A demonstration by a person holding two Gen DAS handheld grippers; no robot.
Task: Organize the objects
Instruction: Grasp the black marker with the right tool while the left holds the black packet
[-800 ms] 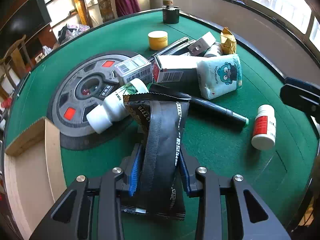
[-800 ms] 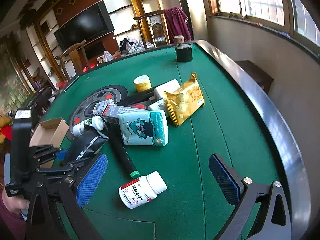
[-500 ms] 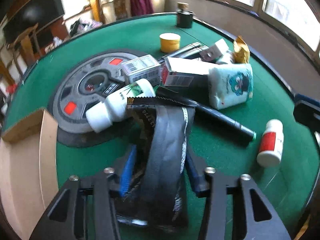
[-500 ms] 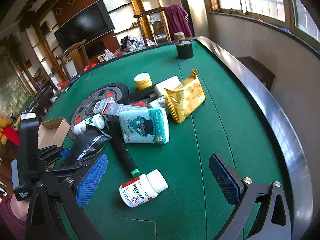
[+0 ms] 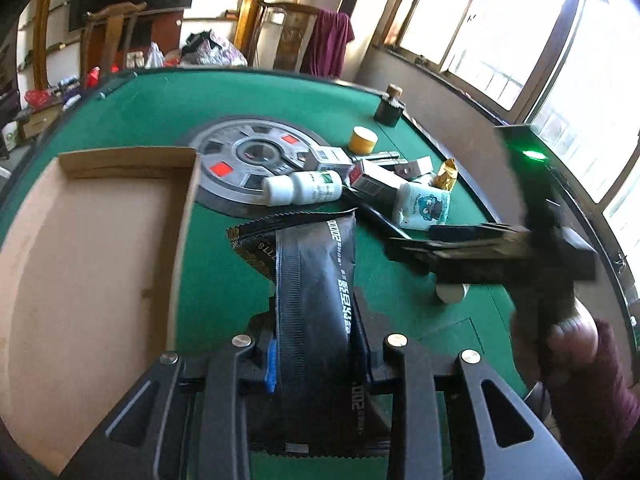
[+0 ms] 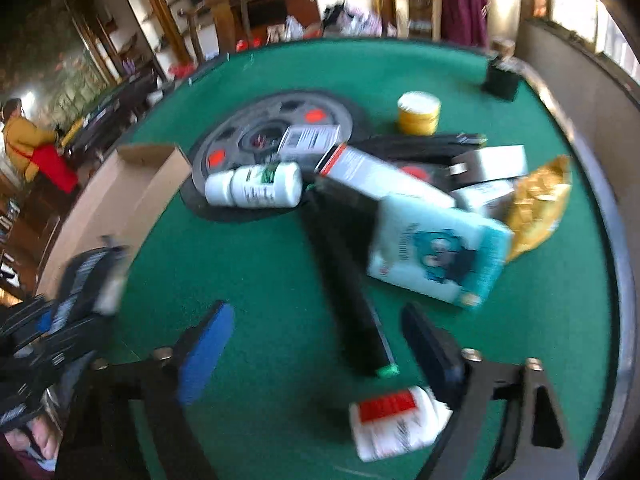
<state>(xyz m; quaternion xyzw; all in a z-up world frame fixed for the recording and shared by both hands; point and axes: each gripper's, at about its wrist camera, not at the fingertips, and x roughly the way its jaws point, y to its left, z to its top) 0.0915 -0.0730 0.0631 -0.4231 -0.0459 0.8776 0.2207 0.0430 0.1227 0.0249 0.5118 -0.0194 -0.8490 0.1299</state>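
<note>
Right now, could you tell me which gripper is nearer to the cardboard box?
Left. The left gripper, shut on the black packet, is right beside the cardboard box. The right gripper stands open farther off, over the black marker and the red-labelled white bottle.

Matt green felt table top (image 5: 168, 120); plain brown cardboard box (image 5: 80, 264), dull and smooth. The black foil packet (image 5: 316, 280) shines glossy, with ribbed seams. White plastic bottle (image 6: 256, 186) smooth; gold foil pouch (image 6: 538, 204) crinkled.
</note>
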